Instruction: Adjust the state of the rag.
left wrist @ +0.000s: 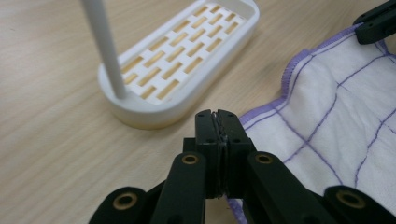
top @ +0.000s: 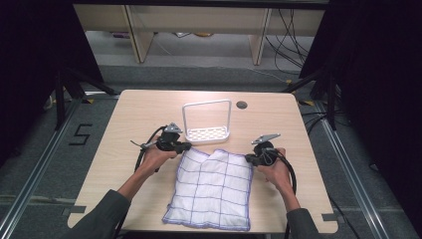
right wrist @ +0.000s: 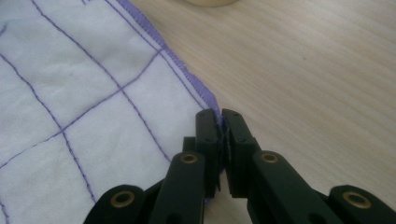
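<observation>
White purple-checked cloth (top: 211, 186) is pinched at its far corners by both hand-held grippers, left (top: 183, 147) and right (top: 250, 158); no lettering legible.

Even overhead lighting, dark surroundings.
In the high view the table (top: 149, 114) is brightly and evenly lit with faint shadows; the margins fall to black. Both gripper views are sharp mid-frame, with the nearest jaw parts and far background softly blurred.
</observation>
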Action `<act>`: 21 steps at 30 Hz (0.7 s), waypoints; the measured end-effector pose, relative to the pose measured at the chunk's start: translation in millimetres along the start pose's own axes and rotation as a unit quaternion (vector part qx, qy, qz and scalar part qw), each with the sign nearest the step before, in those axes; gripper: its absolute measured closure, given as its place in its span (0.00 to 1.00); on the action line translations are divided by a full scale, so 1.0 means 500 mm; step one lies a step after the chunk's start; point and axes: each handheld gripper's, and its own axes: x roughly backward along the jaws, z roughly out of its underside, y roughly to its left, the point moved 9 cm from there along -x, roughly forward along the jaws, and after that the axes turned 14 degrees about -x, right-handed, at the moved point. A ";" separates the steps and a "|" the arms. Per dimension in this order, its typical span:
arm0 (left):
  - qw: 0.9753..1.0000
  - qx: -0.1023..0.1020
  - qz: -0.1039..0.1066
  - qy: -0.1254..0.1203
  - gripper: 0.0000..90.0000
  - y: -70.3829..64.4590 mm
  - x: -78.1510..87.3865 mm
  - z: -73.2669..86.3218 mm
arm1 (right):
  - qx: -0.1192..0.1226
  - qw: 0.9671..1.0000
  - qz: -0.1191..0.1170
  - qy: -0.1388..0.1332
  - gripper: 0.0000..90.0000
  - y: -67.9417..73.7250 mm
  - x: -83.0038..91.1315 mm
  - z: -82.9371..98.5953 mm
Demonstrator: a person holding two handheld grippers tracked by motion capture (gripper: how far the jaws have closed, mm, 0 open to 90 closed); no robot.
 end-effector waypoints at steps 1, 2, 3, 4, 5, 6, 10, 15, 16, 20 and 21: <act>1.000 0.007 -0.005 -0.008 0.97 0.004 0.005 -0.002 | 0.006 1.000 0.003 0.002 0.96 -0.003 0.005 -0.002; 1.000 0.008 -0.009 -0.011 0.98 0.009 0.010 -0.002 | 0.004 1.000 0.003 -0.006 0.96 -0.003 0.006 -0.006; 1.000 0.011 -0.010 -0.014 0.98 0.012 0.015 -0.002 | 0.005 1.000 0.004 -0.003 0.96 -0.004 0.010 -0.008; 1.000 0.005 -0.012 -0.013 0.98 0.016 0.020 0.000 | 0.004 1.000 0.006 -0.006 0.96 -0.005 0.012 -0.011; 1.000 0.005 -0.012 -0.013 0.98 0.016 0.020 0.000 | 0.004 1.000 0.006 -0.006 0.96 -0.005 0.012 -0.011; 1.000 0.006 -0.015 -0.016 0.98 0.019 0.025 0.000 | 0.004 1.000 0.005 -0.013 0.96 -0.005 0.012 -0.016; 0.999 0.009 -0.020 -0.025 0.98 0.029 0.038 0.002 | 0.006 1.000 0.000 -0.017 0.96 -0.007 0.018 -0.030; 0.999 0.008 -0.022 -0.025 0.98 0.033 0.045 0.006 | 0.003 1.000 -0.001 -0.019 0.96 -0.003 0.020 -0.045; 0.999 0.014 -0.024 -0.033 0.98 0.034 0.049 0.005 | 0.011 1.000 -0.001 -0.023 0.96 -0.005 0.018 -0.048; 0.999 0.014 -0.027 -0.037 0.98 0.038 0.056 0.004 | 0.012 1.000 -0.001 -0.026 0.96 0.000 0.016 -0.059; 0.998 0.021 -0.027 -0.044 0.98 0.037 0.057 0.001 | 0.012 0.999 0.001 -0.031 0.96 0.001 0.014 -0.062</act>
